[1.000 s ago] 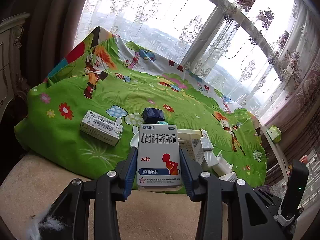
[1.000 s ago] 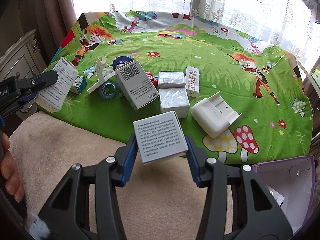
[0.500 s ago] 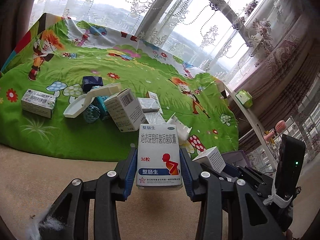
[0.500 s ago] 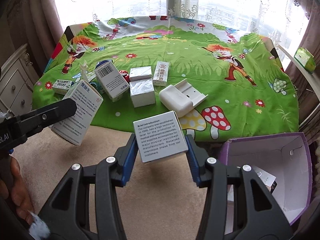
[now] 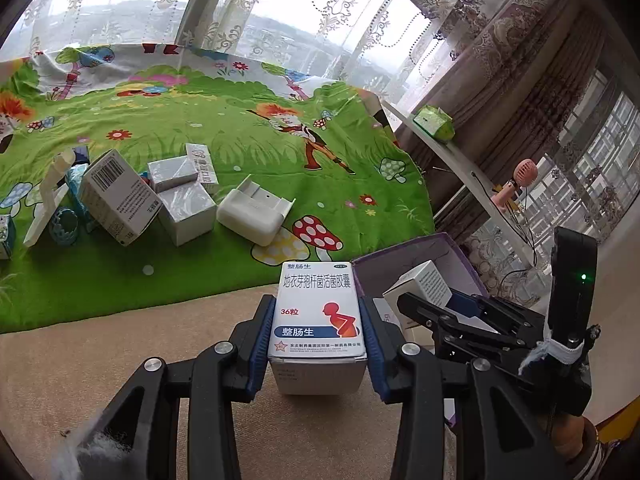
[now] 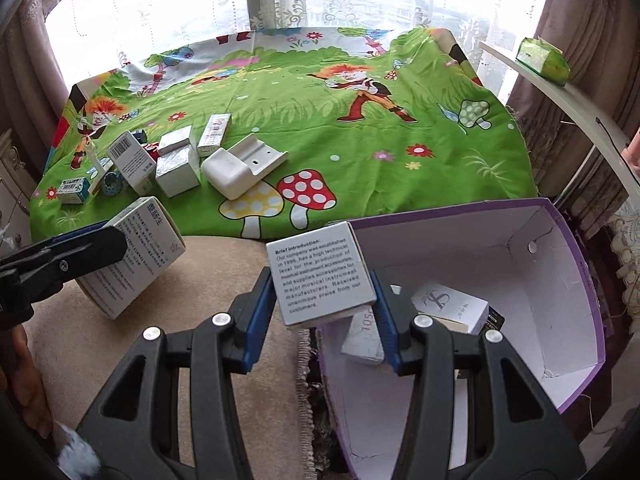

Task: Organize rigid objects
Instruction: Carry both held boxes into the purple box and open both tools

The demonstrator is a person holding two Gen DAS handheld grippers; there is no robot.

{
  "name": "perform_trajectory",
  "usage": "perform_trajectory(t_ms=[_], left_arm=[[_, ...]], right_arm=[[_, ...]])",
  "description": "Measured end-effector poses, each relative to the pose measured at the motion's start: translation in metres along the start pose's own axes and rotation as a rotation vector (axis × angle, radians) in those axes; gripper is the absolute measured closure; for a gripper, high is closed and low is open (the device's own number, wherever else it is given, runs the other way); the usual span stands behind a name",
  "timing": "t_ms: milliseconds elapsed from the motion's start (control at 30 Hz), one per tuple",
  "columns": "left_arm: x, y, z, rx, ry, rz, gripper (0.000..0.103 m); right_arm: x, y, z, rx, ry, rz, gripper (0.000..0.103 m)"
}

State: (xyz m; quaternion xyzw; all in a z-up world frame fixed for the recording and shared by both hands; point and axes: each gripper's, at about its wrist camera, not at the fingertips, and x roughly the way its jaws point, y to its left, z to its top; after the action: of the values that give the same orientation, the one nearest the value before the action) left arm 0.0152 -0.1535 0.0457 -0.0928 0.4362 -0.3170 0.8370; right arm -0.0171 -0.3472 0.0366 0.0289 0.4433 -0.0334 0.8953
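My left gripper (image 5: 316, 328) is shut on a white medicine box with Chinese print (image 5: 317, 306), held above the beige carpet left of a purple cardboard box (image 5: 404, 256). It also shows in the right wrist view (image 6: 132, 264). My right gripper (image 6: 324, 296) is shut on a small white box with English text (image 6: 320, 278), held over the left rim of the purple box (image 6: 560, 300), which holds a few white boxes (image 6: 448, 306). Several more boxes (image 6: 176, 164) and a white plastic holder (image 6: 240, 166) lie on the green cartoon cloth (image 6: 320, 120).
A white shelf (image 6: 568, 104) with a green packet (image 6: 542, 58) runs along the right by the curtains. A pink handheld fan (image 5: 520, 176) stands on it. A cabinet (image 6: 12, 176) is at the far left. Beige carpet (image 5: 80, 360) lies in front of the cloth.
Both grippers have swung right with their boxes, away from the cloth. The right gripper's box now hangs over the purple box's rim; the left gripper's box is beside it.
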Motion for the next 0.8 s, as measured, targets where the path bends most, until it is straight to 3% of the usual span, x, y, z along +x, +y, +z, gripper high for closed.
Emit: perform_trajectory(t_ms=[467,667,700,800], left_arm=[[0.039,-0.093,-0.005,0.295,0.08,-0.027,0.061],[0.053,-0.123,-0.014,0.396,0.124,-0.079,0.061],[0.054,-0.127,-0.016,0.408,0.13,-0.089,0.06],[0.057,-0.132,-0.017,0.421,0.137,-0.102,0.043]], right_arm=[[-0.009,-0.075,-0.02,0.126,0.024,-0.106,0.052],[-0.011,-0.096,-0.025,0.176,0.037,-0.143,0.052],[-0.012,-0.099,-0.026,0.185,0.038,-0.15,0.052],[-0.011,-0.105,-0.029,0.205,0.049,-0.153,0.051]])
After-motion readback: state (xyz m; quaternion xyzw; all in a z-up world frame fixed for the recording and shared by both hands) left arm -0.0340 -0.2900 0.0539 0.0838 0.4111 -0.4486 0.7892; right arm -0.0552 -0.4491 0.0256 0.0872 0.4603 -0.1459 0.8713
